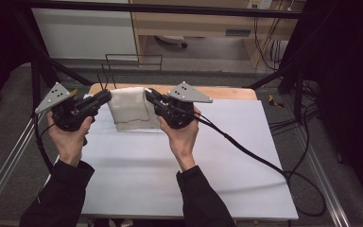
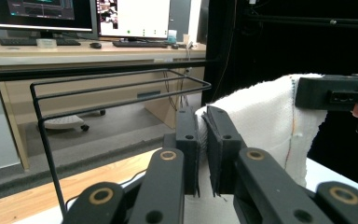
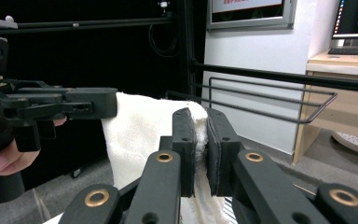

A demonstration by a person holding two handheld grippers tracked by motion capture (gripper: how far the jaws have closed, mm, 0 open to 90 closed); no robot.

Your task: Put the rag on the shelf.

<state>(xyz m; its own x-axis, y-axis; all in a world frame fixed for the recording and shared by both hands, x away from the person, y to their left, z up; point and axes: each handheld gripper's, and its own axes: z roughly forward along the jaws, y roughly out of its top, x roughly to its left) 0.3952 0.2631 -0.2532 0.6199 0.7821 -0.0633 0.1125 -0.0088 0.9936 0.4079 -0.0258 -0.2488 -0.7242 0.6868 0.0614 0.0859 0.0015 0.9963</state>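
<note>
High view: the left gripper [image 1: 105, 97] and right gripper [image 1: 149, 96] each clamp an upper corner of the white towel [image 1: 131, 111], which hangs between them above the white table [image 1: 170, 165], in front of the black wire rack [image 1: 132, 61].

Left gripper view: jaws pinched almost together on the towel edge [image 2: 204, 135].

Right gripper view: jaws likewise closed on cloth [image 3: 200, 123].

Risk: uneven pulling may drag a corner out of the jaws, dropping the towel or snagging it on the rack.
</note>
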